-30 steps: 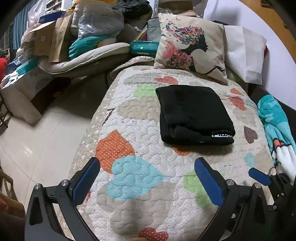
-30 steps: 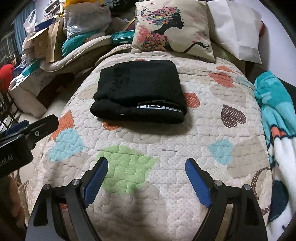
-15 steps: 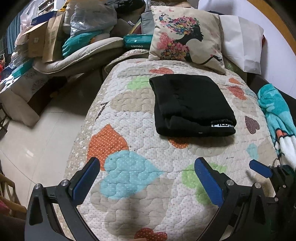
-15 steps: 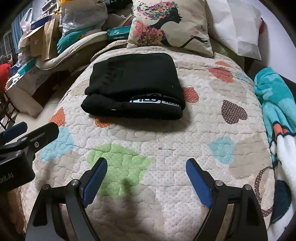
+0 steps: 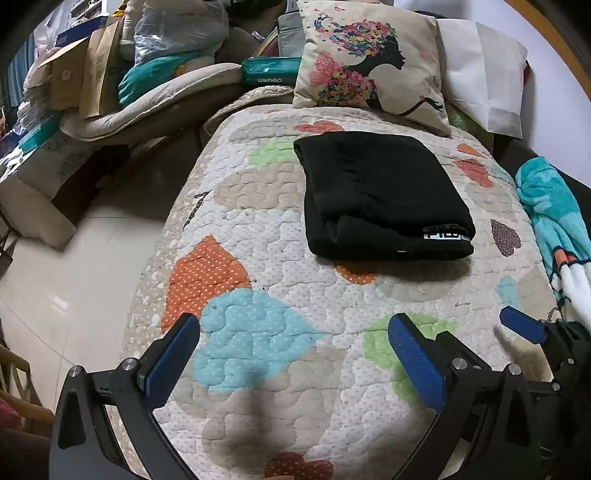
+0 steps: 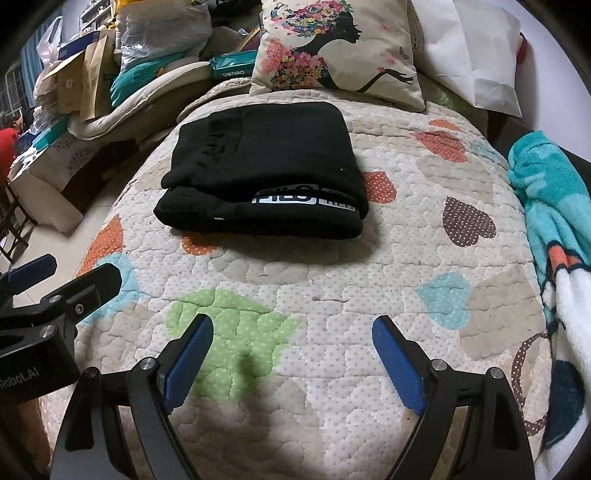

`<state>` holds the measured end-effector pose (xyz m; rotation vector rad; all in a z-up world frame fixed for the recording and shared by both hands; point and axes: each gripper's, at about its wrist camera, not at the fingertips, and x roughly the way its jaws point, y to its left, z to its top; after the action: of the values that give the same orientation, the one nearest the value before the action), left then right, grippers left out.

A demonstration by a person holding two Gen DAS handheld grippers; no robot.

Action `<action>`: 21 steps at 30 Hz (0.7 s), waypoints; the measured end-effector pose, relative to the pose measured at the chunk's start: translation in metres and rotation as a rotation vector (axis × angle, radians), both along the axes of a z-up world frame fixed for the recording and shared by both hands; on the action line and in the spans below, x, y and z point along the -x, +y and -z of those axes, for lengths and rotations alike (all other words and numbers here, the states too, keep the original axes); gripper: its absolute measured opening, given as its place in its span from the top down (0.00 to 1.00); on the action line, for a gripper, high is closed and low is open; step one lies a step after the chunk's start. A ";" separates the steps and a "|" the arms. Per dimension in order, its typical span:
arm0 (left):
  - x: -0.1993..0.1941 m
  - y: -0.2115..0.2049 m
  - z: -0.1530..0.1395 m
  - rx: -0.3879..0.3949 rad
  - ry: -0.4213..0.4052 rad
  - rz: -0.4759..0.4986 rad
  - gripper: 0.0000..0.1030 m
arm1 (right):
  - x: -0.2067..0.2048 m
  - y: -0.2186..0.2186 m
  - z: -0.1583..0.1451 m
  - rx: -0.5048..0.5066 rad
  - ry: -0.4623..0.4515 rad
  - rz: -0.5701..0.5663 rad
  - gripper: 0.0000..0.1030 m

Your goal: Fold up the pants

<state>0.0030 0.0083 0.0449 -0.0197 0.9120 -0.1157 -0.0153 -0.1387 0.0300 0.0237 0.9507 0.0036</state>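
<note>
The black pants (image 5: 384, 199) lie folded into a thick rectangular bundle on the quilt (image 5: 258, 295) with its coloured hearts, which covers the bed. A white printed label shows on the bundle's near edge. Taking the pants as the landmark: behind them, against the head of the bed, leans a cushion (image 5: 369, 62) printed with a flowered silhouette, and beside that a white pillow (image 5: 484, 77). To their right, at the quilt's edge, lies a turquoise fleece blanket (image 6: 546, 206). To their left, beyond the floor, stands a heap of bedding, cardboard boxes (image 5: 70, 77) and a clear plastic bag (image 5: 177, 29) stuffed with soft goods; what the boxes hold cannot be told.

Both grippers hang on the near side of the pants, well apart from them, tilted down toward the quilt. The left gripper (image 5: 293, 354) has its blue-padded fingers spread wide over the light blue heart, nothing between them. The right gripper (image 6: 291, 354) likewise has its fingers wide apart, over the green heart, grasping nothing. Each gripper shows at the edge of the other's view, side by side.
</note>
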 end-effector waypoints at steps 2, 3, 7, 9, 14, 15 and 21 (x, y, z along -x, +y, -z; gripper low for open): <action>0.000 0.000 0.000 0.002 -0.001 0.002 0.01 | 0.000 0.000 0.000 0.000 0.000 0.001 0.11; 0.000 0.000 0.000 0.000 -0.001 0.001 0.01 | 0.000 0.000 0.000 0.000 0.000 0.001 0.11; 0.001 -0.001 0.000 0.003 0.004 0.002 0.01 | 0.000 0.000 0.001 -0.001 0.000 0.002 0.11; 0.000 -0.001 0.001 0.000 0.007 0.004 0.01 | 0.000 0.000 0.001 0.000 0.000 0.002 0.11; -0.004 0.000 0.006 0.014 0.035 0.010 0.01 | 0.000 0.000 0.001 0.001 -0.001 0.001 0.11; -0.005 0.000 0.008 0.015 0.040 0.008 0.01 | -0.001 -0.001 0.002 0.001 -0.001 0.002 0.11; -0.010 0.001 0.015 0.000 0.060 -0.003 0.01 | -0.004 -0.005 0.005 -0.001 0.002 0.014 0.10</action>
<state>0.0131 0.0095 0.0304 -0.0244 0.9716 -0.1124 -0.0117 -0.1432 0.0251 0.0309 0.9529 -0.0087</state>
